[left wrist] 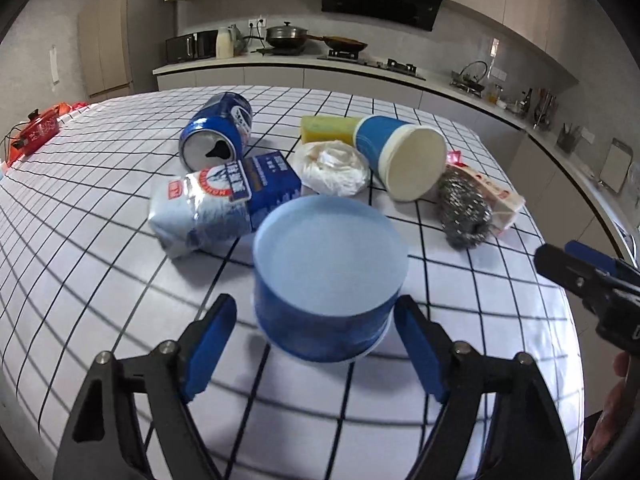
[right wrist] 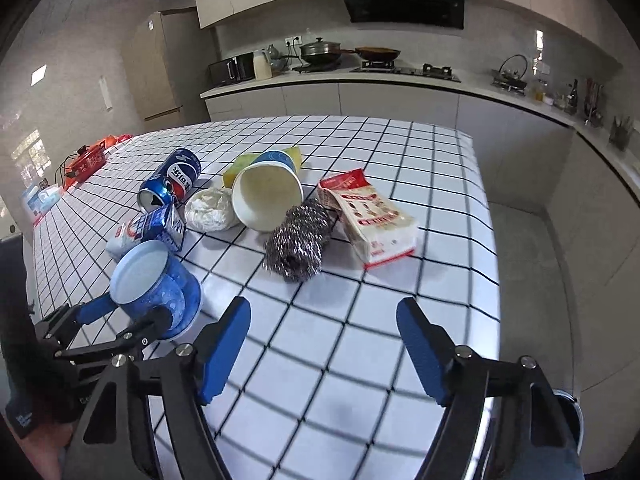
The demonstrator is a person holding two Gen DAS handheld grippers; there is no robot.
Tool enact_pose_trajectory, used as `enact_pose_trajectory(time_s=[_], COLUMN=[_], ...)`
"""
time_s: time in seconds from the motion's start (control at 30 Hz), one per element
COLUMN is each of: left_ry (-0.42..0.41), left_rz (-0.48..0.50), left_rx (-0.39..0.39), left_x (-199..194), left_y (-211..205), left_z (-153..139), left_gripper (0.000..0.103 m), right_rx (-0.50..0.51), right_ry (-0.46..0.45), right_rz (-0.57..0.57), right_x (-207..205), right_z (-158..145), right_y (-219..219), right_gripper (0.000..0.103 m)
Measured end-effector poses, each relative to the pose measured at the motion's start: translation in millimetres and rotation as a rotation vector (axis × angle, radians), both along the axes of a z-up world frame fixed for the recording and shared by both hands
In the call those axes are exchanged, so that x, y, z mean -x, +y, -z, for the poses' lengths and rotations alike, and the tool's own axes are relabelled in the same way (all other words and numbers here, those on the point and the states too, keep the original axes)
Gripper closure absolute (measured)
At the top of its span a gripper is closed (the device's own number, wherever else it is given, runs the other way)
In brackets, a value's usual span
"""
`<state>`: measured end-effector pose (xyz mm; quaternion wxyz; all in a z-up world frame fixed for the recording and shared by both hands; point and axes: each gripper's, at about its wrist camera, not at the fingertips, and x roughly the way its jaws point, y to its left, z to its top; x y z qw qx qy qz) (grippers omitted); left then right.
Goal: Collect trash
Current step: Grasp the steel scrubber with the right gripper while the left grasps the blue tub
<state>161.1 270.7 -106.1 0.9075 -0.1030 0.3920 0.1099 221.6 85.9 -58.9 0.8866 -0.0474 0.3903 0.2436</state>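
A blue tub (left wrist: 330, 276), upside down with its pale base facing up, is seen on the checked table (left wrist: 100, 240), near the front edge. It sits between the pads of the left gripper (left wrist: 316, 344); in the left view a gap shows on the left pad side, while the right pad looks close to the tub wall, contact cannot be told. The left jaws are spread, nothing is clamped. In the right view the same tub (right wrist: 160, 284) is flanked by the left gripper (right wrist: 132, 316).

Just behind the tub a blue-white packet (left wrist: 224, 200) is lying. Behind the packet a blue can (left wrist: 218, 132) lies on its side, opening toward the camera. Right of the packet a white wad (left wrist: 332, 168) is seen, then a paper cup (left wrist: 400, 156) on its side, mouth toward the front. A yellow sponge (left wrist: 326, 128) lies behind the wad, touching the cup. Right of the tub, further back, a steel scrubber (right wrist: 300, 240) rests beside a red-white bag (right wrist: 368, 220).

The right gripper (right wrist: 324, 348) is held over bare table right of the tub, jaws spread, nothing between them.
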Motion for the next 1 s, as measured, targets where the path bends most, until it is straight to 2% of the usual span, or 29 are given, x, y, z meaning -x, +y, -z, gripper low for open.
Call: enact_pose_trajectory(time_s=[0.07, 0.37, 0.5, 0.63, 1.0], left_ry=[0.019, 0.019, 0.020, 0.019, -0.040], left_rz=[0.004, 0.018, 0.026, 0.041, 0.070], left_rx=[0.029, 0.014, 0.023, 0.025, 0.027], left_x=[-7, -31, -38, -45, -24], left_y=[6, 16, 22, 22, 12], left_z=[2, -9, -8, -9, -22], left_gripper=[0.026, 0.026, 0.026, 0.026, 0.027], right_rx=[-0.009, 0.008, 0.014, 0.005, -0.036], right_ry=[0.018, 0.068, 0.107, 0.126, 0.109], right_rz=[-0.007, -0.003, 0.006, 0.014, 0.030], right_x=[-13, -59, -73, -74, -52], right_z=[5, 24, 35, 38, 24], right_y=[10, 51, 57, 56, 34], right_gripper=[0.026, 0.027, 0.042, 0.058, 0.061])
